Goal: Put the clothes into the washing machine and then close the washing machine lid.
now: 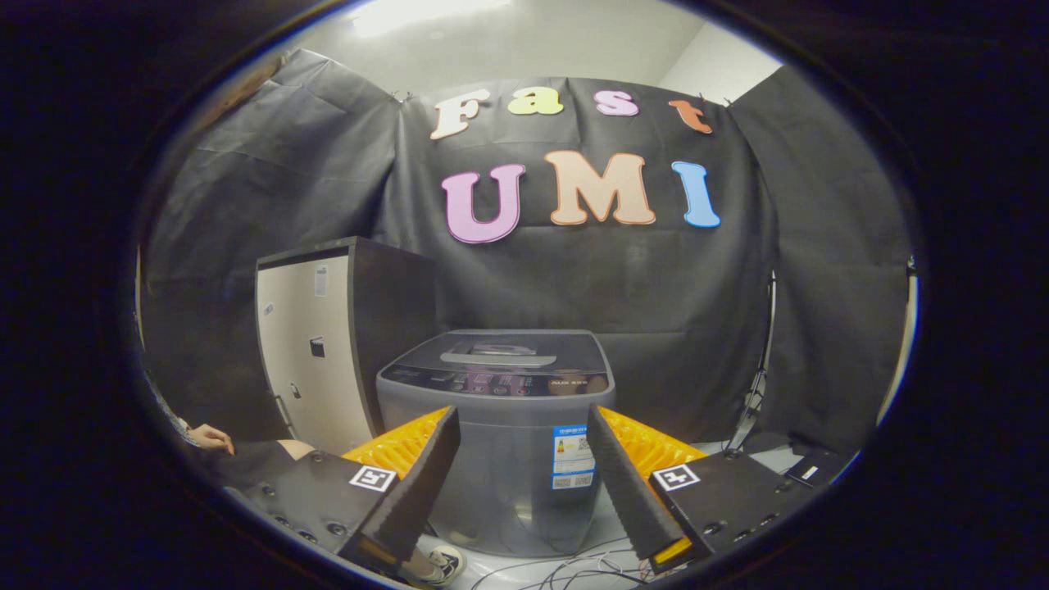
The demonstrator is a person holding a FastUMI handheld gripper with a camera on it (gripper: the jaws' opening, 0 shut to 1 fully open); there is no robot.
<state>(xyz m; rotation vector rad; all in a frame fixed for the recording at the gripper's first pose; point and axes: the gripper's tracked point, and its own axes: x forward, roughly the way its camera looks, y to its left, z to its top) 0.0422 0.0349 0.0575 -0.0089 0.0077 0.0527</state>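
A grey top-loading washing machine stands on the floor straight ahead of the fingers, its dark lid lying flat and shut. My gripper is open, with nothing between its two black-padded fingers. The machine's front wall shows in the gap between them, still some way beyond the tips. I see no clothes in this view.
A tall cabinet with a pale door stands just left of the machine. A person's hand rests low at the left. Cables and a shoe lie on the floor below the fingers. A stand leans at the right.
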